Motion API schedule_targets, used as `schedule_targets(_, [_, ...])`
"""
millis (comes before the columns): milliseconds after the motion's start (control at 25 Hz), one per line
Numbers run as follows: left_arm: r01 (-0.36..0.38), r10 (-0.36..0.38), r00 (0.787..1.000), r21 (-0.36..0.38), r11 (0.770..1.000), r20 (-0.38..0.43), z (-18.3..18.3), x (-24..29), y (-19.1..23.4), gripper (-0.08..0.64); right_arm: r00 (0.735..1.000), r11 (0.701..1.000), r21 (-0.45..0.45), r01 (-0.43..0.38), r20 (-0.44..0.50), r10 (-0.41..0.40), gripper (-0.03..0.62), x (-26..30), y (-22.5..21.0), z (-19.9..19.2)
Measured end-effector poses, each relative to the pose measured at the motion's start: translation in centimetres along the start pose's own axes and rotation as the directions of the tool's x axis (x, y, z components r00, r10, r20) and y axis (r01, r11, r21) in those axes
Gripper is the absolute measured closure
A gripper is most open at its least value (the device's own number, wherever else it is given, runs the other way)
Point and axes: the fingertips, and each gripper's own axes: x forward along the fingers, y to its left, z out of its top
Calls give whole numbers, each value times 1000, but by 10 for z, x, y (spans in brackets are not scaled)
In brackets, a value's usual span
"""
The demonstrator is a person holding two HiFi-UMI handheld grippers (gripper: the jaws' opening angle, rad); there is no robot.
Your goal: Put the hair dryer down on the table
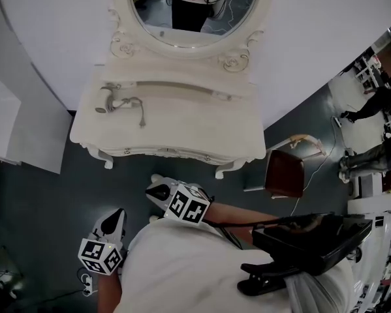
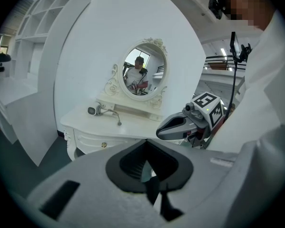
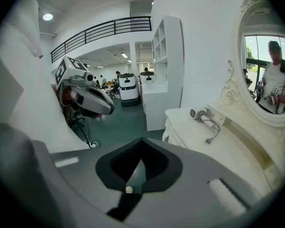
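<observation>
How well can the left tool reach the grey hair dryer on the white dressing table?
Probably not yet: a stretch of dark floor separates the left tool from the white dressing table. Nothing covers the grey hair dryer there.

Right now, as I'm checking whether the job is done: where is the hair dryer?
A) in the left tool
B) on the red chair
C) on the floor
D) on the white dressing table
D: the hair dryer lies on the left part of the white dressing table, its cord beside it. The left tool and right tool are both shut on nothing, well short of it.
</observation>
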Motion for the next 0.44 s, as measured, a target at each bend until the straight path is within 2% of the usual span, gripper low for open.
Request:
schedule_targets(240, [-21,21,1000,-20,1000,-14,3,18,10,561,1000,1000,10,-19,-7,19,592,5,-24,-7])
schedule_targets(440, [-14,14,999,-18,1000,-29,18,31,39,561,1000,1000,17,0,-11,0,592,25,-55,2])
